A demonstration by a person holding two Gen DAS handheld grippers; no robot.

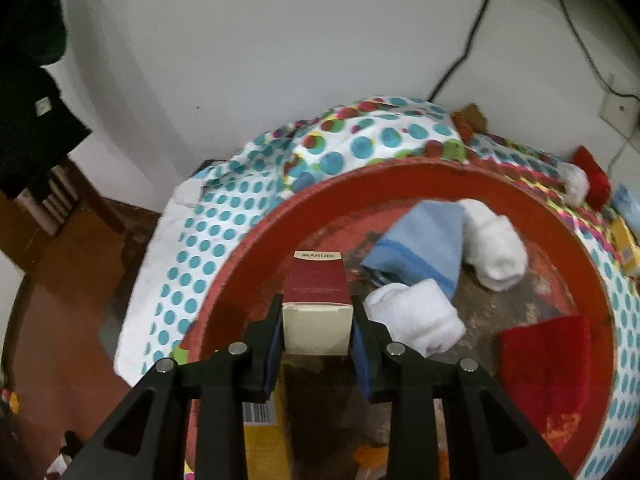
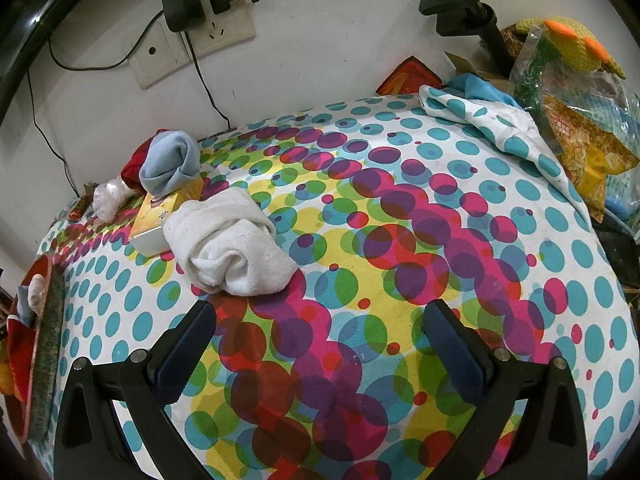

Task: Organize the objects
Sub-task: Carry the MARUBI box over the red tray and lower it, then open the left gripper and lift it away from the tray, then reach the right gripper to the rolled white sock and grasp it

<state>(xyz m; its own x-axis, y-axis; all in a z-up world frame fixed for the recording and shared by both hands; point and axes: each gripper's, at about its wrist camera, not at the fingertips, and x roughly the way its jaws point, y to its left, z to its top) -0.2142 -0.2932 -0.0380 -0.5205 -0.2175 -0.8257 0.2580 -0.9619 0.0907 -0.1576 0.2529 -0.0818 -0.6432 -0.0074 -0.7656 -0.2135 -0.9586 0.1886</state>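
My left gripper is shut on a dark red and cream MARUBI box and holds it over a round red basin. In the basin lie a blue cloth, two rolled white towels, a red cloth and a yellow box. My right gripper is open and empty above the dotted tablecloth. A rolled white towel lies just ahead of its left finger, beside a yellow box and a rolled blue cloth.
The basin shows at the far left edge of the right wrist view. Wall sockets with cables are behind the table. A pile of bags and a knitted toy fills the right. A brown floor lies left of the table.
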